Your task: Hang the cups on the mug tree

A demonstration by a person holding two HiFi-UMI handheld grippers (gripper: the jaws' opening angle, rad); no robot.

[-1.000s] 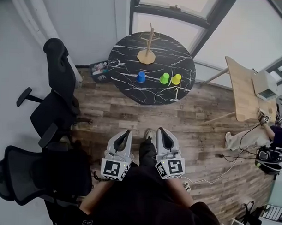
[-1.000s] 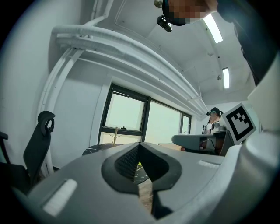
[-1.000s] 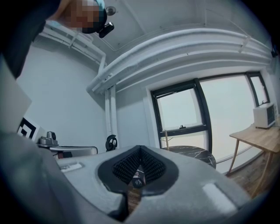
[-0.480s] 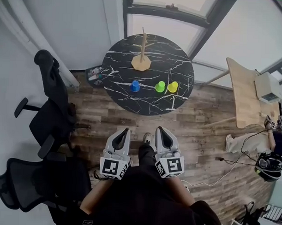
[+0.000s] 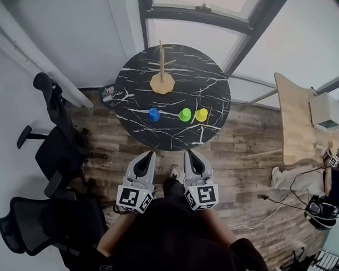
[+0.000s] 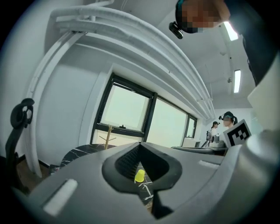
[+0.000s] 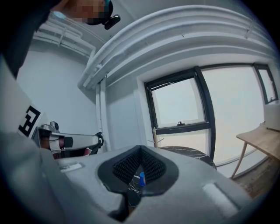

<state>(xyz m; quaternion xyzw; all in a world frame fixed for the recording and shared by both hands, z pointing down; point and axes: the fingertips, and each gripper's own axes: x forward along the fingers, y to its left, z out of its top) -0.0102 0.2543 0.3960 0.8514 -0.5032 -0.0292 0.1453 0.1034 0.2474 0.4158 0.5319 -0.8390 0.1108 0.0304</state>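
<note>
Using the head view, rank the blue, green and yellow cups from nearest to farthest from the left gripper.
1. Blue cup: left end of the row, straight ahead of the left gripper.
2. Green cup: middle of the row.
3. Yellow cup: right end, beside the green one.

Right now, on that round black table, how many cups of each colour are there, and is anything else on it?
blue cup: 1
green cup: 1
yellow cup: 1
mug tree: 1, with no cup on it
Total: 4 things on the table
</note>
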